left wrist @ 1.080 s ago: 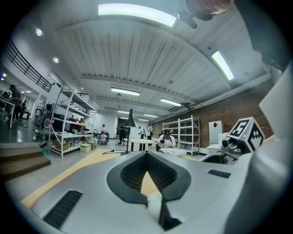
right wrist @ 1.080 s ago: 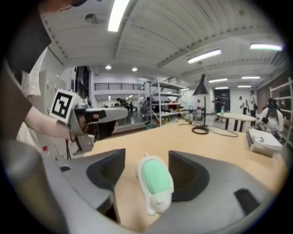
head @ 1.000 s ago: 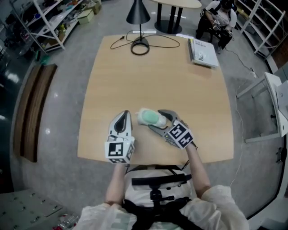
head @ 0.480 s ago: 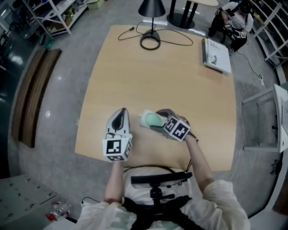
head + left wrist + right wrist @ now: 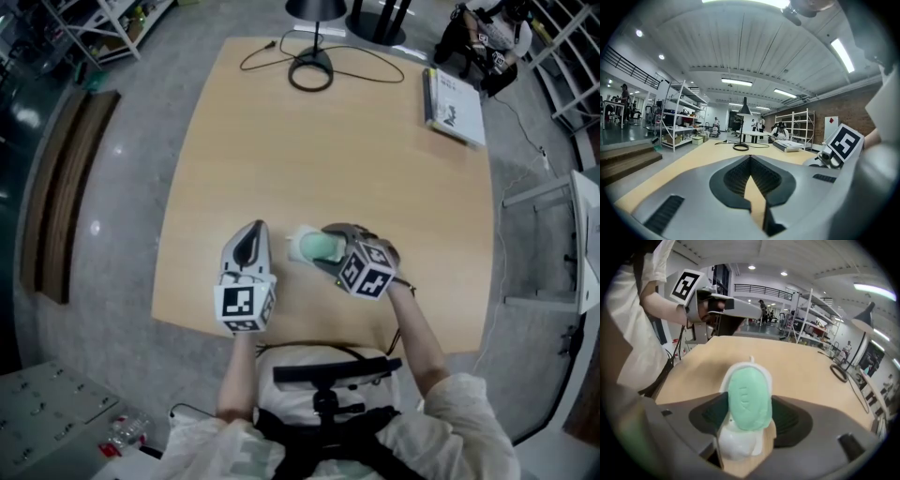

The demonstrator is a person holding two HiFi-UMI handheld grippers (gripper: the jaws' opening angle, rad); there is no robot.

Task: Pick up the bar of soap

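Note:
A pale green bar of soap (image 5: 319,247) (image 5: 749,397) lies on a white soap dish (image 5: 298,241) (image 5: 736,442) near the front of the wooden table (image 5: 328,141). My right gripper (image 5: 319,249) (image 5: 751,412) reaches in from the right, one jaw on each side of the soap. Its jaws are closing, and I cannot see the pads pressing on the bar. My left gripper (image 5: 254,232) (image 5: 751,161) rests on the table just left of the dish, shut and holding nothing.
A black lamp base with its looped cable (image 5: 311,73) stands at the far edge. A book (image 5: 455,105) lies at the far right corner. A seated person (image 5: 492,37) is beyond it. Shelving (image 5: 84,19) lines the far left.
The right gripper has slid a little further along the soap, and its jaws have narrowed around it. The left gripper stays put. The head view has shifted slightly.

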